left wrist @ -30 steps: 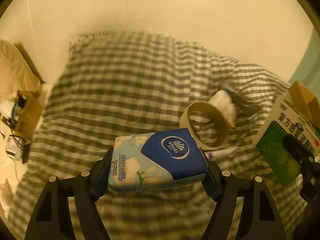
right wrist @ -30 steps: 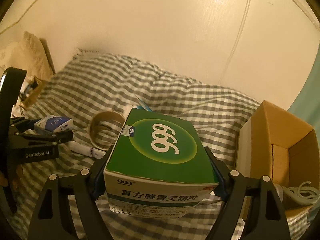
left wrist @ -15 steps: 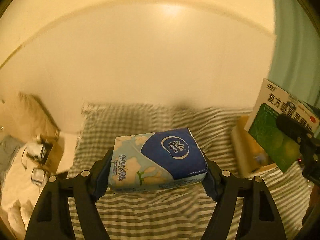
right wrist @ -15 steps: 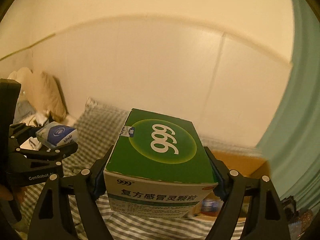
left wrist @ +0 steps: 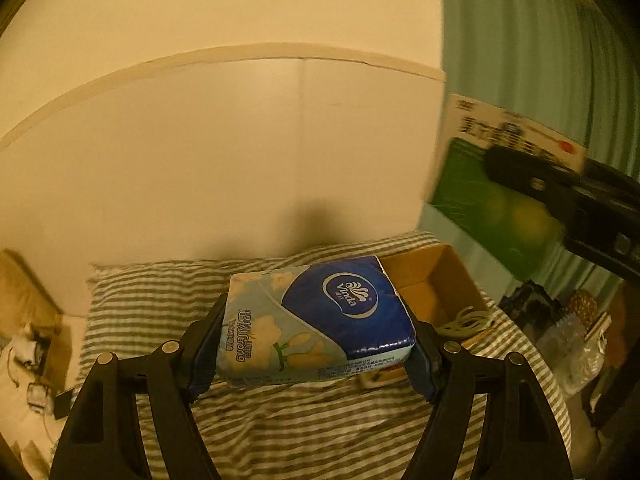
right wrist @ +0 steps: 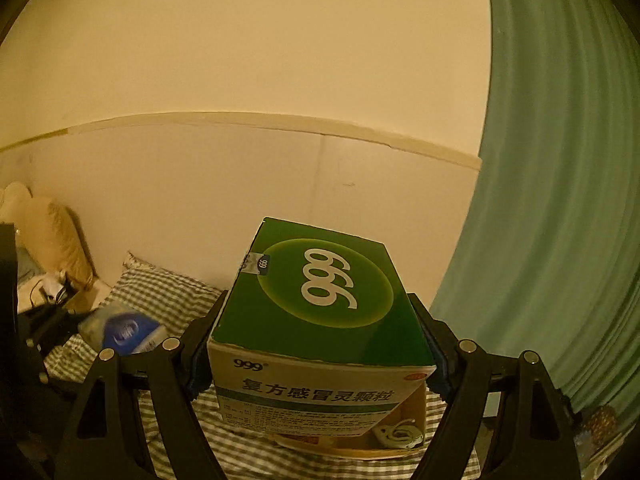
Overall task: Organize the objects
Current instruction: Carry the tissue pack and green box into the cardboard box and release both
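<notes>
My left gripper [left wrist: 316, 344] is shut on a blue and pale tissue pack [left wrist: 320, 320], held high above the checked bed. My right gripper [right wrist: 318, 344] is shut on a green medicine box [right wrist: 320, 304] marked 999. Both pairs of pads press the sides of their loads. In the left wrist view the green medicine box [left wrist: 492, 200] and the right gripper's black finger show blurred at the upper right. The right wrist view has the tissue pack [right wrist: 124, 330] low at the left. An open cardboard box [left wrist: 436, 280] sits on the bed beneath, partly hidden by both loads.
The grey checked bedcover [left wrist: 312, 432] fills the lower view. A white cable [left wrist: 464, 320] lies coiled in the cardboard box. A green curtain [right wrist: 560, 200] hangs at the right, the cream wall [left wrist: 200, 140] behind. Pillows [right wrist: 56, 232] and clutter sit far left; bags [left wrist: 568, 340] beside the bed at right.
Both grippers have risen well above the bed, each still holding its load. The tape roll and tube dropped out of view; the cardboard box, wall and curtain came in.
</notes>
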A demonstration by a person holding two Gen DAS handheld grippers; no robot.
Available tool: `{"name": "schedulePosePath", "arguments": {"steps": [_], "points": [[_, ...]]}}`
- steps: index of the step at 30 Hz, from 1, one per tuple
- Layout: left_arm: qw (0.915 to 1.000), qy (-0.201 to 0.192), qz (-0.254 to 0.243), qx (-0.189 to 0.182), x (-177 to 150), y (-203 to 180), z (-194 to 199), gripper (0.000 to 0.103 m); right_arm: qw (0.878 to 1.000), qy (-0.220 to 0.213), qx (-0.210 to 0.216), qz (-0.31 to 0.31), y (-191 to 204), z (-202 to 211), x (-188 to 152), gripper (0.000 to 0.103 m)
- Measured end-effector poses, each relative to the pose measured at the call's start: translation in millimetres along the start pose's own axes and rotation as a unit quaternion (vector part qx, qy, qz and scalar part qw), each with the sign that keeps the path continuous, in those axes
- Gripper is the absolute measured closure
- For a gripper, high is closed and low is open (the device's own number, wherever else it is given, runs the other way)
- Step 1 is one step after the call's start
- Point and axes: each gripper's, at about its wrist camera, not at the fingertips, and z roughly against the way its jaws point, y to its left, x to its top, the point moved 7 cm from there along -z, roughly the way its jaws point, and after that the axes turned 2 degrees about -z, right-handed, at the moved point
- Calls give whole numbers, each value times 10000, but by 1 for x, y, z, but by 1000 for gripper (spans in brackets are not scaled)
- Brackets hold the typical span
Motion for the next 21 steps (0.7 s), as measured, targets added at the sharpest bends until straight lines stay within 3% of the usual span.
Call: {"name": "schedulePosePath", "arguments": {"steps": [4, 12, 21], "points": [[9996, 187, -164, -145, -2, -32, -37, 25, 9993, 255, -65, -265, -29, -34, -14, 22], [9957, 742, -385, -406, -32, -76, -112, 25, 9919, 1005, -369, -681, -87, -109, -80, 22], [9920, 1029, -414, -602, -56, -96, -158, 25, 9845, 1457, -368, -903, -110, -169, -128, 22]]}}
